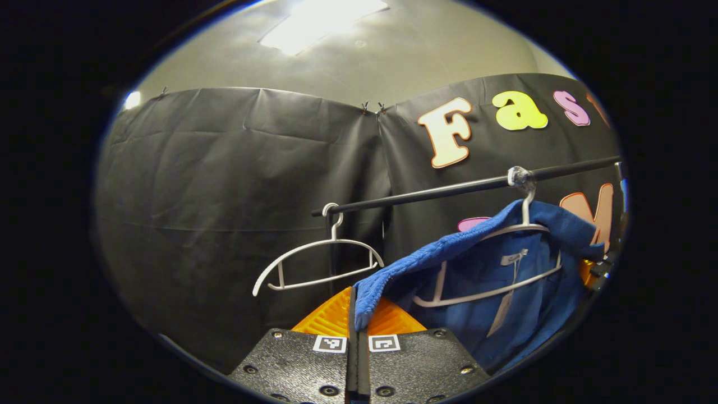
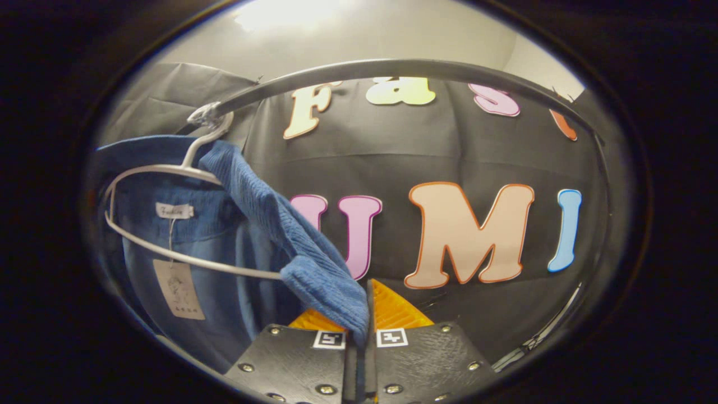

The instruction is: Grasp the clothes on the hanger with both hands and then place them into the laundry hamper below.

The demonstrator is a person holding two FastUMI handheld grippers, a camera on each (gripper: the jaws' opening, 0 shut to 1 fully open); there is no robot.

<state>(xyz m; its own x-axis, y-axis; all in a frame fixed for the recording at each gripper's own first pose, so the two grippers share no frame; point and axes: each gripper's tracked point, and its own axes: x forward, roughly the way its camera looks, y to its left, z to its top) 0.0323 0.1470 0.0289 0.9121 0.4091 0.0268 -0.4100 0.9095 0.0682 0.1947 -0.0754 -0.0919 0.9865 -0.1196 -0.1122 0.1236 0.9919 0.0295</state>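
Just ahead of the left gripper (image 1: 357,317), in the left gripper view, a fold of the blue garment (image 1: 493,280) comes down between its two fingers, which are closed together on the cloth's edge with no gap showing. From that pinch the ribbed fabric climbs up and to the right of the gripper to the white hanger (image 1: 493,269) that carries it, and the hanger's hook sits over the black rail (image 1: 449,191) above. A pale tag on a string (too small to read) hangs inside the garment's neck. To the upper left of the gripper a second, bare white hanger (image 1: 317,264) hangs from the near end of the same rail, apart from the garment. In the right gripper view the right gripper (image 2: 366,325) has its fingers likewise pressed together, with the other shoulder of the blue garment (image 2: 269,224) pinched between them; the cloth runs up and to the left of this gripper to the white hanger (image 2: 168,224), whose hook is over the rail (image 2: 392,68) arching overhead. The garment's body hangs down left of the gripper, with its neck label and a card tag visible inside the hanger's loop.
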